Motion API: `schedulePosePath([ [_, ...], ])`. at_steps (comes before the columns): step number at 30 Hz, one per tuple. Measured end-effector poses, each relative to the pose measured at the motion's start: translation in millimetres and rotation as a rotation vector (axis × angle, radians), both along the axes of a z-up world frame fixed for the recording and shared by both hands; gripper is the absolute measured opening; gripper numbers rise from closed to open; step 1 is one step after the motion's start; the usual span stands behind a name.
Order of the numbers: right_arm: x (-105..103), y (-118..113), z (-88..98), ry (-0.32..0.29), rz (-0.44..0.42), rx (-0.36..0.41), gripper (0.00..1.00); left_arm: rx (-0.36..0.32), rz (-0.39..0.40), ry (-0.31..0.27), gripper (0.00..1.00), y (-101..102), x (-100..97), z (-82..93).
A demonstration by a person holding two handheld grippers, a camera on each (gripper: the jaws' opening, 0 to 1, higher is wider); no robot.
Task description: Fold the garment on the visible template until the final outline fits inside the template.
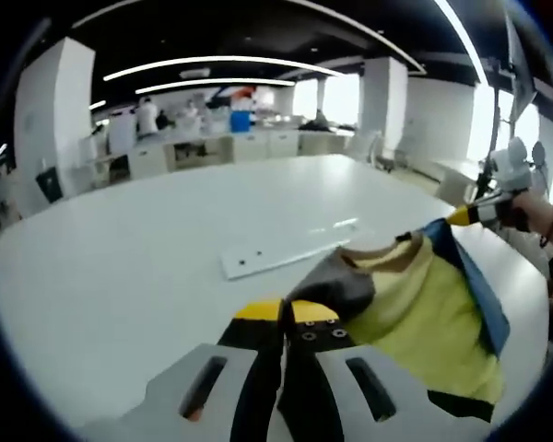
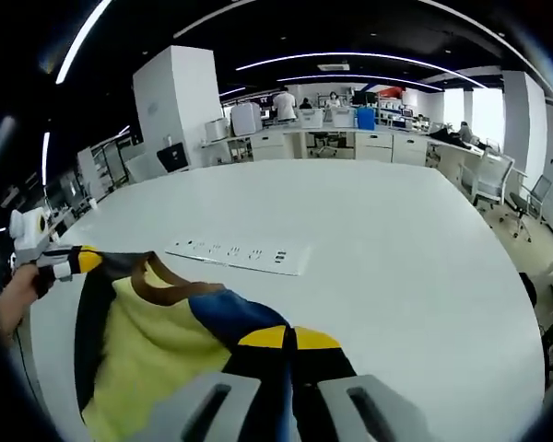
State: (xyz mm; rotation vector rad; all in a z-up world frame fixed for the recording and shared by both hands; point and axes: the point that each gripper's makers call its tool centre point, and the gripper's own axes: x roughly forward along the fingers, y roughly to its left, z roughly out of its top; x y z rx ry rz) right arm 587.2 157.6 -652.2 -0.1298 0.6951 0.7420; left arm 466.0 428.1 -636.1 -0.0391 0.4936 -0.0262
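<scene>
Both yellow-tipped claws, left (image 1: 286,313) and right (image 2: 288,339), clamped on yellow-and-blue fabric garment (image 1: 424,313) above white bench (image 1: 120,267); keep taut, lower evenly.

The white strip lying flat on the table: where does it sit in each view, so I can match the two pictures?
Left gripper view: the white strip lies at centre, just beyond the garment held up by the left gripper.
Right gripper view: the white strip lies left of centre, beyond the garment and the right gripper.
Shared landmark: the garment's brown collar, nearest the strip in both.
</scene>
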Motion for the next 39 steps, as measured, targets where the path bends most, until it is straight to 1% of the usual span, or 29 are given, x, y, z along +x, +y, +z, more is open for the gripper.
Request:
schedulePosePath([
  [3,1.4,-0.5,-12.8,0.029,-0.007,-0.014,0.0,0.003,-0.006,0.037,0.0,1.1,2.9,-15.0],
  [7,2.5,-0.8,-26.4,0.052,-0.011,-0.032,0.0,0.02,-0.022,0.077,0.0,0.3,6.6,-30.0],
  [9,2.9,-0.7,-30.4,0.061,-0.011,-0.032,0.0,0.017,-0.029,0.094,0.0,-0.3,8.6,-36.8],
  [14,5.7,-0.7,-45.9,0.088,-0.023,-0.044,0.0,0.018,-0.03,0.128,0.0,1.4,14.1,-49.9],
  [18,7.2,-0.6,-54.6,0.103,-0.029,-0.053,0.0,0.019,-0.034,0.154,0.0,1.3,16.4,-57.9],
  [19,6.8,-1.0,-57.7,0.111,-0.031,-0.058,0.0,0.012,-0.039,0.172,0.0,0.5,16.0,-61.9],
  [23,6.5,-1.8,-67.0,0.127,-0.033,-0.074,0.0,0.011,-0.04,0.205,0.0,2.1,17.4,-72.2],
  [25,6.8,-1.4,-68.8,0.128,-0.034,-0.074,0.0,0.013,-0.038,0.218,0.0,5.0,19.3,-76.8],
  [28,8.2,-1.2,-69.9,0.123,-0.043,-0.076,0.0,0.008,-0.029,0.226,0.0,5.0,19.5,-78.5],
  [29,9.0,-1.4,-69.9,0.129,-0.062,-0.069,0.0,0.005,-0.017,0.227,0.0,5.8,19.5,-78.2],
  [30,10.5,-1.7,-69.7,0.132,-0.08,-0.06,0.0,0.01,-0.022,0.225,0.0,5.8,21.2,-78.1],
  [33,11.3,-0.7,-69.7,0.133,-0.084,-0.054,0.0,0.017,-0.025,0.233,0.0,6.4,23.0,-79.7],
  [39,10.1,0.2,-72.6,0.126,-0.084,-0.068,0.0,0.03,-0.033,0.242,0.0,4.9,21.2,-84.3],
])
